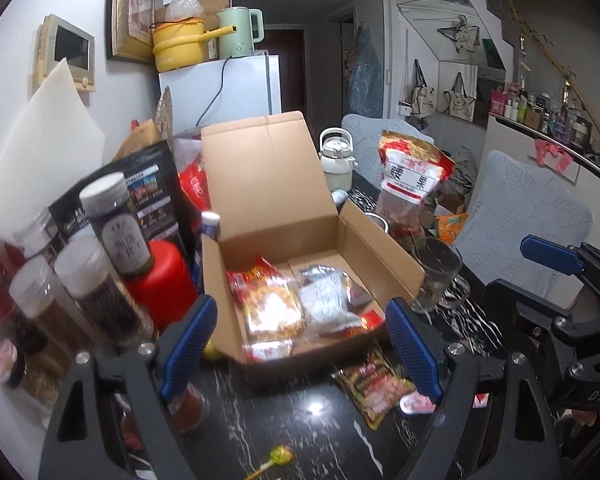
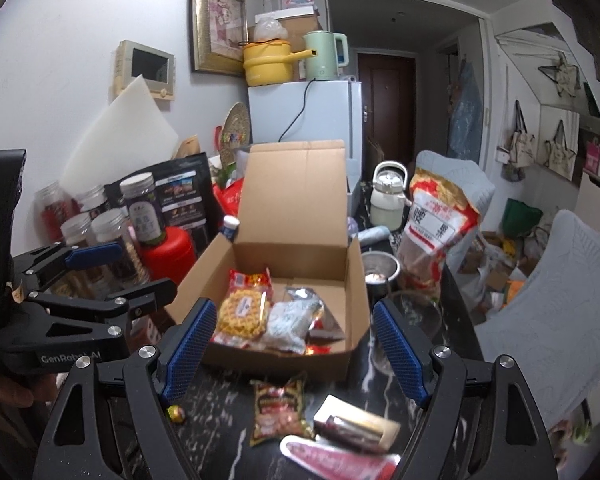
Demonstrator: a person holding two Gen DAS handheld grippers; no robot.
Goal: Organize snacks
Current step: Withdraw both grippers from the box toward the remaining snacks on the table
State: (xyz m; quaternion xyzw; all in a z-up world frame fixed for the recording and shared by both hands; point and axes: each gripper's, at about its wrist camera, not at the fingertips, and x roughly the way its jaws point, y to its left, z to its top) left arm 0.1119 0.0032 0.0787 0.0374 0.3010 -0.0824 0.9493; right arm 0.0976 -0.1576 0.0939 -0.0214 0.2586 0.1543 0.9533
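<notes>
An open cardboard box [image 1: 380, 256] [image 2: 356, 276] stands on the black marble table. Inside lie a yellow-red snack pack [image 1: 272, 308] [image 2: 244, 312] and a silver pack [image 1: 328, 300] [image 2: 292, 320]. In front of the box lie a dark red snack packet [image 1: 374, 388] [image 2: 278, 410], a brown bar [image 2: 356, 424] and a pink-red packet [image 2: 336, 460]. My left gripper [image 1: 300, 348] is open and empty, just before the box. My right gripper [image 2: 296, 356] is open and empty above the loose packets. Each gripper shows in the other's view: the right [image 1: 560, 280], the left [image 2: 112, 276].
Jars [image 1: 112, 232] and a red container [image 1: 164, 280] crowd the left side. A tall red-and-clear bag [image 1: 412, 180] [image 2: 440, 224], a glass mug [image 1: 436, 276], a metal cup [image 2: 380, 272] and a white kettle [image 2: 388, 196] stand right of the box. A wrapped candy [image 1: 276, 458] lies near the front.
</notes>
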